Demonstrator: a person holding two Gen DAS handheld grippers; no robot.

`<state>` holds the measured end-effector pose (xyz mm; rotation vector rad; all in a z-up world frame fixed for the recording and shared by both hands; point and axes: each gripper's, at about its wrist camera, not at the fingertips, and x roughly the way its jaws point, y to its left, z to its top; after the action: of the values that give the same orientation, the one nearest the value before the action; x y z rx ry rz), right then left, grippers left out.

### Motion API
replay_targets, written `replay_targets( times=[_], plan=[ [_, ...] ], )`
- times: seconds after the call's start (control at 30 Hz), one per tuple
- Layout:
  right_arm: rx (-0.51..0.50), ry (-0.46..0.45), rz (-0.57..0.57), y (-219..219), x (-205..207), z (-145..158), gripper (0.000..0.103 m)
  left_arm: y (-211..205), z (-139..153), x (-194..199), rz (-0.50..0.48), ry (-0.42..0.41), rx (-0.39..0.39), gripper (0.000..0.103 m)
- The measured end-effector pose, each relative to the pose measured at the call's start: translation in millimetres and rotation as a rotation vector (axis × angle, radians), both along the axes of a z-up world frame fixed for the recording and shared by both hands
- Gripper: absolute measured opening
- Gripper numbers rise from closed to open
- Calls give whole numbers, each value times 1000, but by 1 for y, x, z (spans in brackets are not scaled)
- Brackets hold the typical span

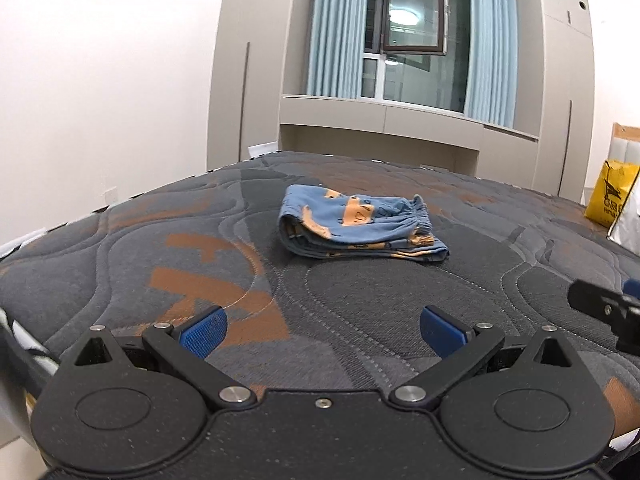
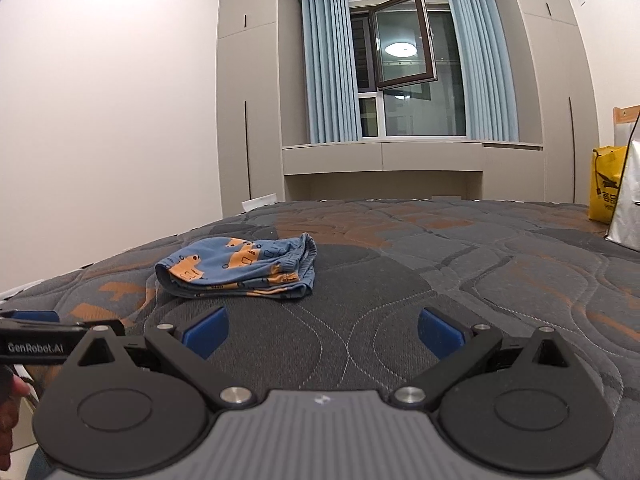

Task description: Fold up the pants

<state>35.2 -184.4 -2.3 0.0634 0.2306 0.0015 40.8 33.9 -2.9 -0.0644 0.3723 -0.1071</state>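
From the left wrist, the left gripper [image 1: 323, 330] has its jaws wide apart and empty, near the pants [image 1: 360, 222], which lie in a folded bundle mid-mattress [image 1: 120, 272]. Its loose layers could slide apart if nudged.

From the right wrist, the right gripper [image 2: 323, 330] also gapes empty; grabbing one layer of the pants [image 2: 240, 266] could undo the fold.

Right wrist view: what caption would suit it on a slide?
Open right gripper hovers over a patterned mattress, facing folded blue-and-orange pants.
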Motion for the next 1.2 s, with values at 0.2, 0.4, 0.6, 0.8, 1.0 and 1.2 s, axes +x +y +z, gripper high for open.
replay_targets(
  times=[0.2,0.4,0.6,0.8,1.0,1.2],
  plan=[
    [6,2,0,2,-3,-7,103,10,-3,-4,30,-15,-2,102],
    [8,19,9,3,0,-10,103,13,-6,-4,35,-9,2,102],
    [11,32,19,5,2,-13,103,12,-6,-3,36,-4,5,102],
    [16,36,23,5,3,-12,103,12,-6,-2,37,-3,3,102],
    [18,37,26,5,2,-12,103,12,-6,-2,39,-2,2,102],
    [20,40,30,4,3,-12,103,12,-6,-2,42,1,-1,102]
  ],
)
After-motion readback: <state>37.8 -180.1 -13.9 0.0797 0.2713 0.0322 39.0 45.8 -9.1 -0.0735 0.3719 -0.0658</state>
